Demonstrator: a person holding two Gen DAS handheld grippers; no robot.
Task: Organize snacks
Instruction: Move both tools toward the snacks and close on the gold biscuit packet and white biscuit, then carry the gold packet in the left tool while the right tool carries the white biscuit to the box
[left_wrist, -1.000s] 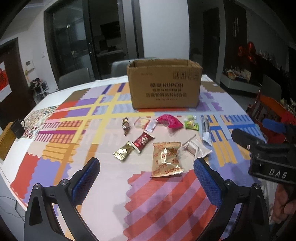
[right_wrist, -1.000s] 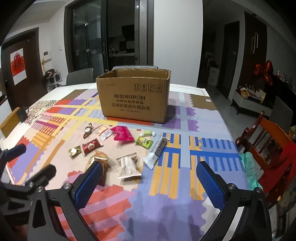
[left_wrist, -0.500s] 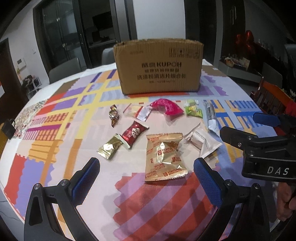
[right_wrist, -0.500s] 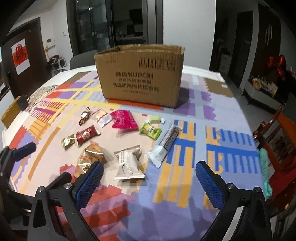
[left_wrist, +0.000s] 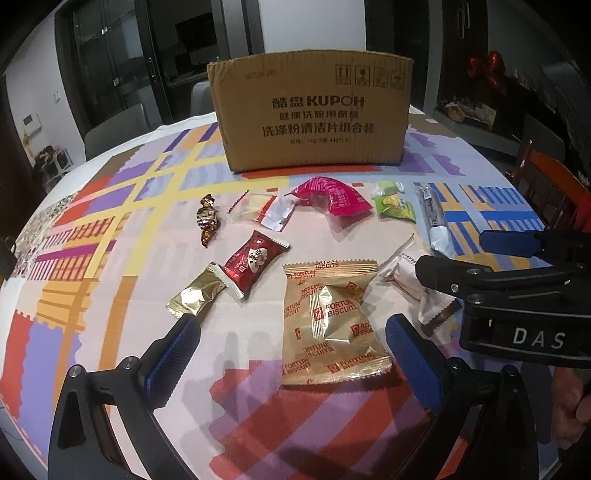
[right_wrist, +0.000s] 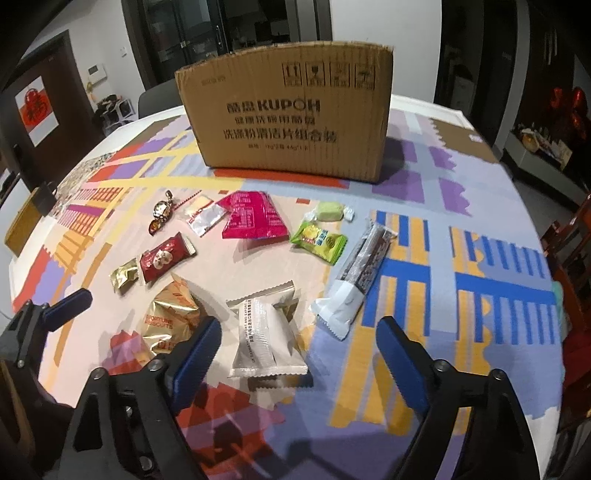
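An open cardboard box (left_wrist: 314, 114) stands at the back of the table, with several wrapped snacks spread in front of it. A gold fortune biscuits packet (left_wrist: 328, 321) lies flat between the fingers of my left gripper (left_wrist: 290, 332), which is open and a little above it. My right gripper (right_wrist: 299, 325) hovers over a silver-white packet (right_wrist: 266, 332); its jaws are closing, and the pads are clear of the packet. A red packet (left_wrist: 255, 260), a small gold packet (left_wrist: 195, 295), a pink packet (left_wrist: 332, 195) and a green packet (right_wrist: 319, 240) lie further back.
A dark bar with a white end (right_wrist: 365, 262) lies right of the silver-white packet. A twisted foil candy (left_wrist: 207, 221) and a clear wrapper (left_wrist: 262, 210) sit near the box. A patterned cloth (right_wrist: 480, 258) covers the table. A wooden chair (left_wrist: 546, 184) stands at the right edge.
Both grippers have come down and forward toward the snacks, which now look larger and closer. The right gripper's jaws have narrowed around the silver-white packet. The snacks have not moved.
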